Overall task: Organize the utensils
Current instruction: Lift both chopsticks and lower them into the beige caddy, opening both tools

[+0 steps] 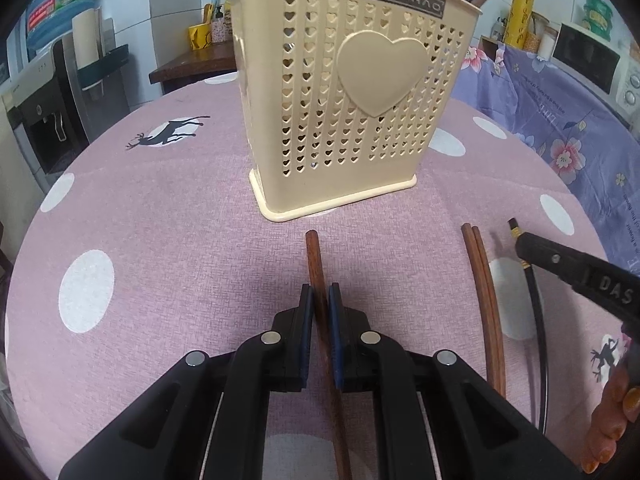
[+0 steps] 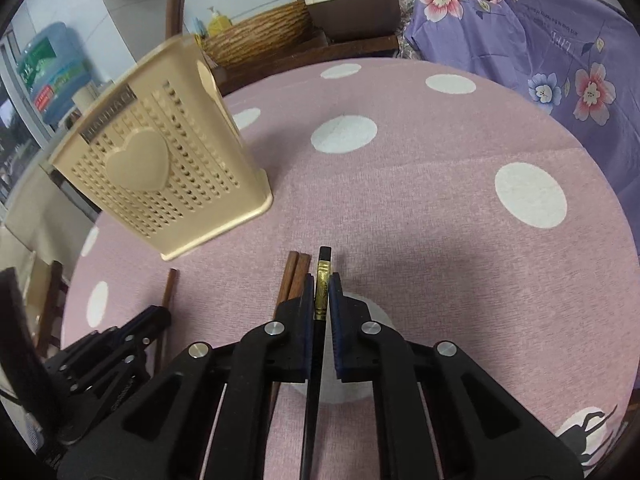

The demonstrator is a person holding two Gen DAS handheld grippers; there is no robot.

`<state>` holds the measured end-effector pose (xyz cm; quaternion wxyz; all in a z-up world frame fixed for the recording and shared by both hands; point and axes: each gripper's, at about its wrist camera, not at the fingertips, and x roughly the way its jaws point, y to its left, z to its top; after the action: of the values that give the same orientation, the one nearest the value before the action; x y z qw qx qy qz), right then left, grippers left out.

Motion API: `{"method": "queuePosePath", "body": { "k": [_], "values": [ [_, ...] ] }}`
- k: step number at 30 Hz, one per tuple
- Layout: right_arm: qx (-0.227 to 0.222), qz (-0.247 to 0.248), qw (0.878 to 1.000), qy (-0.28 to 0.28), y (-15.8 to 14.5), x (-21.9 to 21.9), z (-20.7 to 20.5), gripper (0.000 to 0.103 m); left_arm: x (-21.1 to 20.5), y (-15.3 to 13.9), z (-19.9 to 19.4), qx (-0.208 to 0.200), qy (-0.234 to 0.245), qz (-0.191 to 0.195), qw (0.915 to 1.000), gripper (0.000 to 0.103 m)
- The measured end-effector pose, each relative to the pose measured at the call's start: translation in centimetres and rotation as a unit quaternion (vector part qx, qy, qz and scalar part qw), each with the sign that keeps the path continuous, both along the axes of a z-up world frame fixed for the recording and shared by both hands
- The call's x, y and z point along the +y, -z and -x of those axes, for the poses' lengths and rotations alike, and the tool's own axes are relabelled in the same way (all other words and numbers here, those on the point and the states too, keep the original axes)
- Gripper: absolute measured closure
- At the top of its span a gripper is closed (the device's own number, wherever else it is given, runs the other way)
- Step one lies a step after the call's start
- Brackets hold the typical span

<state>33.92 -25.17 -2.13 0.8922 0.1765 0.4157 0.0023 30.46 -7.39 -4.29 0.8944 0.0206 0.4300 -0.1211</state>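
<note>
We see the left claw (image 1: 319,300) pinching a single reddish-brown wooden chopstick (image 1: 314,258), its blue pads (image 1: 306,312) pressed against either side of the stick, which runs forward from the claw toward the cream plastic utensil basket with heart-shaped holes (image 1: 352,92). That basket stands upright on the round bench under a pink cloth with white dots (image 1: 180,232), just ahead of the stick's tip (more chopsticks poke out of its top). To the right of this claw a pair of brown wooden chopsticks (image 1: 482,280) lies on the cloth. Just beyond them the right claw (image 2: 322,300) grips a black chopstick with a gold band (image 2: 323,276), with the brown pair just to its left.
</note>
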Motion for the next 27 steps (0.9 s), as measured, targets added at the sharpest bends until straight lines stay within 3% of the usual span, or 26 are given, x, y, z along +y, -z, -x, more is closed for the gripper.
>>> {"method": "queuePosePath", "body": {
  "k": [5,13,20,27],
  "values": [
    [-0.026,-0.028,0.999,-0.012,-2.1,-1.1,1.3,0.095,0.8,-2.3,0.9,-0.020,0.000,0.029,0.9994,0.094],
    [-0.078,-0.053,0.995,-0.033,-6.8,-3.2,4.0,0.095,3.4,-8.4,3.6,-0.083,-0.003,0.071,0.9940,0.095],
    [-0.147,-0.034,0.988,-0.035,-12.1,-4.5,7.6,0.095,5.7,-12.1,5.9,-0.132,-0.012,0.093,0.9869,0.095],
    [-0.168,-0.023,0.984,-0.044,-13.9,-4.7,9.0,0.095,6.4,-13.7,7.0,-0.154,-0.015,0.099,0.9830,0.095]
  ]
}}
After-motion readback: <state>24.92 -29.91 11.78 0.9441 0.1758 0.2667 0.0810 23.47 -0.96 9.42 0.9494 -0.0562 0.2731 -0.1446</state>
